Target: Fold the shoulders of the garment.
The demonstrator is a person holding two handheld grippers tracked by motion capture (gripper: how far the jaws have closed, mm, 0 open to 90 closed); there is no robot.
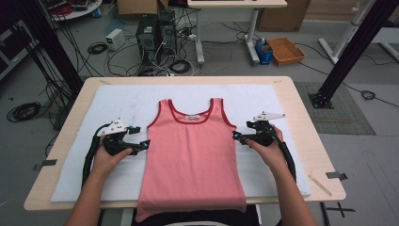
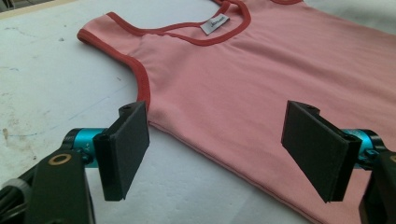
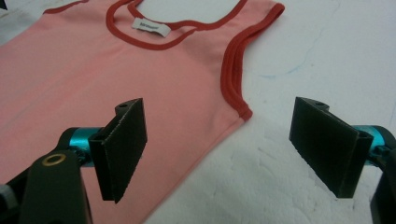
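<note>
A tank top [image 1: 193,155] lay flat on a mat [image 1: 117,101] that covered most of the table [image 1: 301,117], its neckline toward the far edge and its hem hanging over the near edge. The left gripper [image 1: 143,144] stood just beside the garment's left side seam, below the armhole, and the right gripper [image 1: 236,136] just beside the right seam. A label [image 1: 192,117] sat inside the back of the neckline. Behind the table, on the floor, stood two computer towers [image 1: 156,34] among cables.

The black left gripper [image 1: 144,145] points inward, its jaws spread wide. The black right gripper [image 1: 235,136] mirrors it, likewise gaping, both hand-held.
</note>
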